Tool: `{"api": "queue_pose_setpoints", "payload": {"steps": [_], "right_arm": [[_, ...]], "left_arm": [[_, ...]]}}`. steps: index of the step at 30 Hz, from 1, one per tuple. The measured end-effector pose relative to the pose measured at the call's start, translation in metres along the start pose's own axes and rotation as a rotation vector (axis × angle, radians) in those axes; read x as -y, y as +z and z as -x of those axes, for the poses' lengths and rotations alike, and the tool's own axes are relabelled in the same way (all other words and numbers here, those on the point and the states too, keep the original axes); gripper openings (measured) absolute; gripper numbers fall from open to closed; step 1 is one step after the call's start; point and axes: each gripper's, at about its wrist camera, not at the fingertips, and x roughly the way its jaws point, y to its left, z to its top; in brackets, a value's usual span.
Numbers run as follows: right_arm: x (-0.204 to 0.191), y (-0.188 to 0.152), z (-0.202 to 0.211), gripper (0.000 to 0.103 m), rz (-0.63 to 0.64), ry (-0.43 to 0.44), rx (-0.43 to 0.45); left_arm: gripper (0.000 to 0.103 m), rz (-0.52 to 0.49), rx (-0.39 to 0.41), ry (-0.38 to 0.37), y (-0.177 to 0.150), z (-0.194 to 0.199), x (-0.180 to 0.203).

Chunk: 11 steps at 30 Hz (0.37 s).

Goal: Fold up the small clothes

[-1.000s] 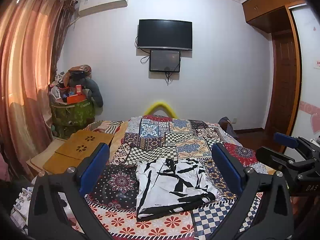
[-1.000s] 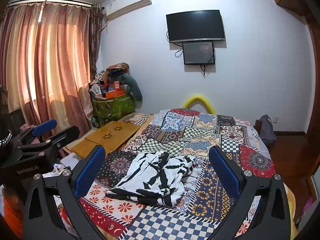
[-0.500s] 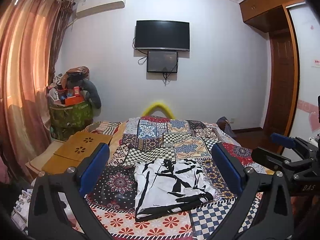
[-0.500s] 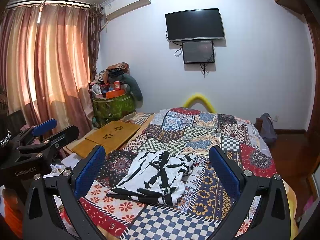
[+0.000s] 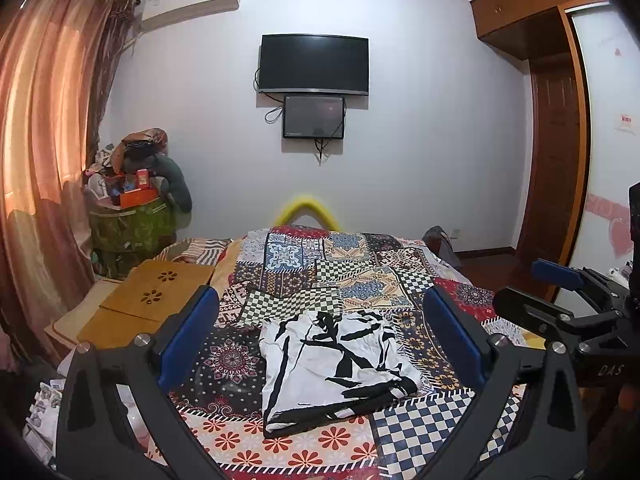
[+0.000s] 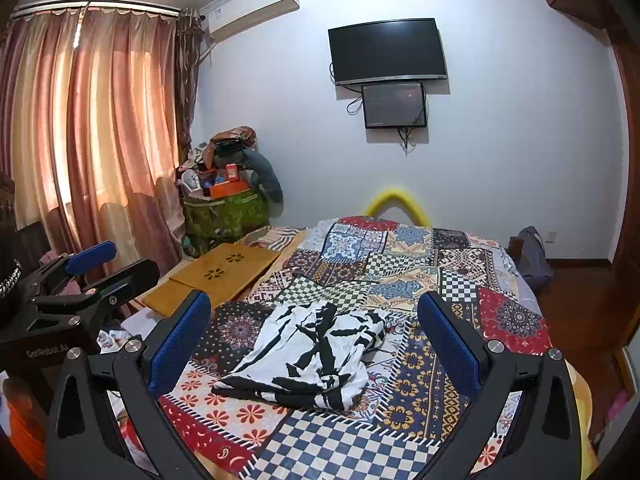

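Note:
A small white garment with black streaks (image 5: 332, 364) lies folded over on the patchwork bed cover (image 5: 320, 272); it also shows in the right wrist view (image 6: 308, 356). My left gripper (image 5: 320, 332) is open and empty, held above the near end of the bed with the garment framed between its blue pads. My right gripper (image 6: 314, 332) is open and empty too, held the same way from the right. Each gripper shows in the other's view: the right one (image 5: 568, 300) and the left one (image 6: 88, 276). Neither touches the cloth.
A wooden lap table (image 5: 156, 296) lies at the bed's left edge. A green basket piled with things (image 5: 132, 220) stands by the curtain (image 5: 44, 160). A TV (image 5: 314, 64) hangs on the far wall. A door (image 5: 556, 168) and a dark bag (image 6: 532, 256) are at the right.
Both grippers have drifted slightly, so the view shifts a little. The garment has not moved and both grippers stay open.

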Motion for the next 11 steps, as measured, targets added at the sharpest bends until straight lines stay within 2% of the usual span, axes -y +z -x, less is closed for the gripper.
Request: {"api": "queue_pose_setpoints", "payload": {"steps": [11], "right_arm": [[-0.0009,-0.0006,-0.0009,0.103,-0.004,-0.006,-0.003]], "left_arm": [[0.103,0.013,-0.010,-0.010,0.0008,-0.0007,-0.0024]]}}
